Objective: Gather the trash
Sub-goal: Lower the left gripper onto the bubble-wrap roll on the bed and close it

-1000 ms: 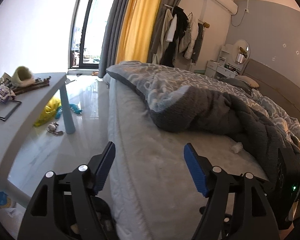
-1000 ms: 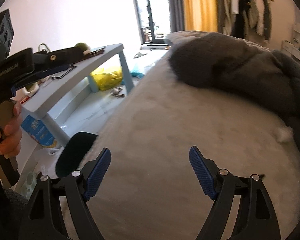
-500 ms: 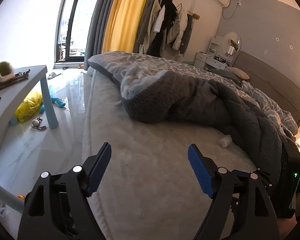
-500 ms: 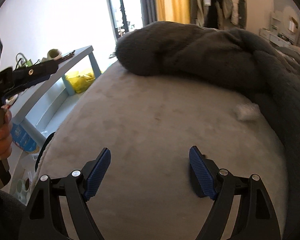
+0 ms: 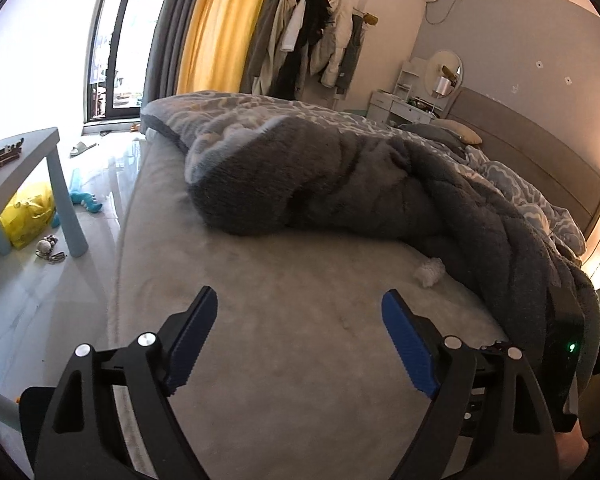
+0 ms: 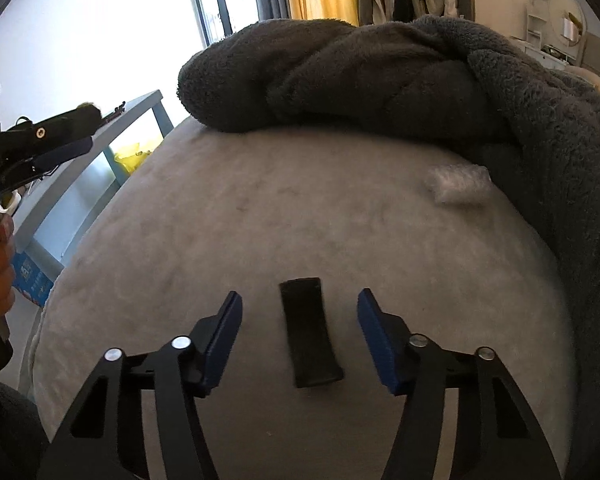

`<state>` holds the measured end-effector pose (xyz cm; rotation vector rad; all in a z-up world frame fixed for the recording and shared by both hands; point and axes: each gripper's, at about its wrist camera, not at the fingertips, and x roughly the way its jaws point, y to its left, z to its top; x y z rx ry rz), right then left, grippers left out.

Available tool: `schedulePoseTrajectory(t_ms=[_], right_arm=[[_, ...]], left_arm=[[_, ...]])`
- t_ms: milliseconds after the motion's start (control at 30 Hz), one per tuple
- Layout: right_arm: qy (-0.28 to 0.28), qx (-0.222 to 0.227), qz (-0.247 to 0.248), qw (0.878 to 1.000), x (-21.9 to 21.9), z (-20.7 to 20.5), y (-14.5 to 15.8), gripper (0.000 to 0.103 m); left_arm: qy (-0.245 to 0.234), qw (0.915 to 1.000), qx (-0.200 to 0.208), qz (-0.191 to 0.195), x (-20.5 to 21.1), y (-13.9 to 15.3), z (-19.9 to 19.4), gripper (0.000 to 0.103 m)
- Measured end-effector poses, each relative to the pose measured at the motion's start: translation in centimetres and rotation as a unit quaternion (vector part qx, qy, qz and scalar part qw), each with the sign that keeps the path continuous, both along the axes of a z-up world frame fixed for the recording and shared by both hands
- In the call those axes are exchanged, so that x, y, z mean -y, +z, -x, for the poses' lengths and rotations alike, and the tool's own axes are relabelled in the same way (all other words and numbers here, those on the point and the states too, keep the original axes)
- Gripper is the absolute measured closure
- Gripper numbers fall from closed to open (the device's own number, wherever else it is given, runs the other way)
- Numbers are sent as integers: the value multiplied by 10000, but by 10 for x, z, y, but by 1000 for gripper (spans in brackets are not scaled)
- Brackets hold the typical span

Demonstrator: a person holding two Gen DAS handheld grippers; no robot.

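You are holding both the left gripper (image 5: 298, 320) and right gripper (image 6: 300, 312) apart, gripping nothing, over the bed (image 6: 300, 220).

Your right gripper (image 6: 300, 316) hangs over the near part of the mattress (image 6: 260, 240), jaws apart, with a flat strip (image 6: 310, 332) lying on the mattress between them. Ahead and to your right, a crumpled wad (image 6: 458, 184) sits on the mattress, touching the edge of the blanket (image 6: 360, 80) — which is heaped across the far side and down the right. Your left gripper (image 5: 300, 332) is also over the mattress, jaws wide; the table (image 5: 16, 168) stands on the floor to its left, a bag (image 5: 28, 212) beneath it.
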<state>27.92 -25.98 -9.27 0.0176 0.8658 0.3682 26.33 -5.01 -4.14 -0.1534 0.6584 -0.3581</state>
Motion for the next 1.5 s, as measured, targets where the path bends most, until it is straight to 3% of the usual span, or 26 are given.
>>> schedulePoseTrajectory(t_ms=[133,367,633,833,933,1067,1267,1500], right_arm=[[162,125,-96,9997,0,0,-1,56],[270,186,-57,9994,4,5,0,82],[-37,267,-411,9988,45,16,9,83],[-284,240,-690,9969,78,25,14,83],[-350,225,-806,9959,91,31,14,83],[-438,184,-901,9948,107,38,13,83],[-522,131,-1134,9921,130,48,11,83],[-412,121,-1364,9897,136,56,12,83]], left_arm=[[-69,9999,-98,78,13,-7,-5,16],[-249,9995,-170,73,38,-17,-8,15],[-575,9982,-146,107,77,-27,-14,13],[-933,9956,41,-118,111,-32,-20,12],[-1205,9916,181,-431,134,-33,-26,12],[-1570,9860,355,-445,153,-29,-30,10],[-2004,9752,407,-840,184,-34,-53,10],[-2358,9664,245,-991,213,-52,-85,10]])
